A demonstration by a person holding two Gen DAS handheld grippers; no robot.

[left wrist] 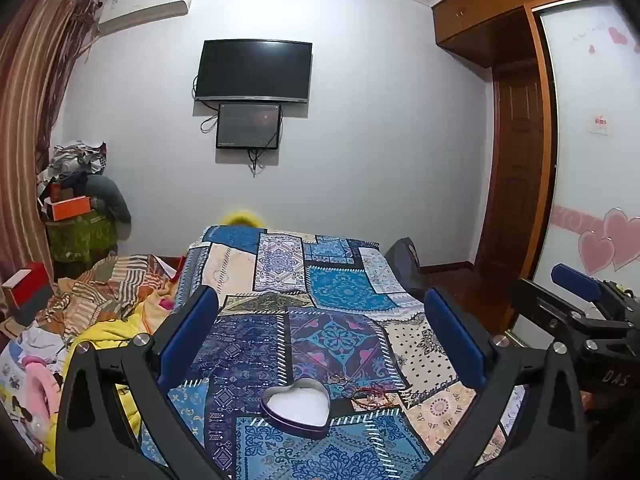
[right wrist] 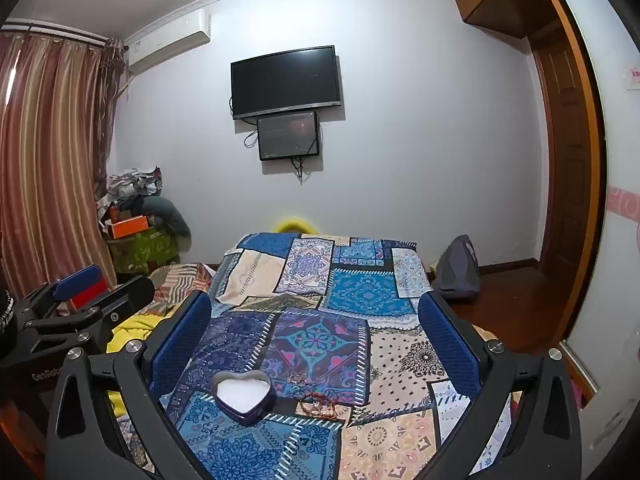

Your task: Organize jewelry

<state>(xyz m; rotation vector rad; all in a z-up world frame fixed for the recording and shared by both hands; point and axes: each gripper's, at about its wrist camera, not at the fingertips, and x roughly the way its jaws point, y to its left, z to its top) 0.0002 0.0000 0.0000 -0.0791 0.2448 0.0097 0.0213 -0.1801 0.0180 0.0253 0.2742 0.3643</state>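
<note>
A heart-shaped tin with a white lining lies open on the patchwork bedspread; it also shows in the right wrist view. Thin red and beaded bracelets lie just right of the tin, also visible in the right wrist view. My left gripper is open and empty, held above the bed behind the tin. My right gripper is open and empty, likewise above the bed. Each gripper shows at the edge of the other's view: the right one, the left one.
Crumpled blankets and clothes lie left of the bedspread. A pile of boxes and clothing stands in the far left corner by the curtain. A grey bag sits on the floor right of the bed. A wardrobe is at right.
</note>
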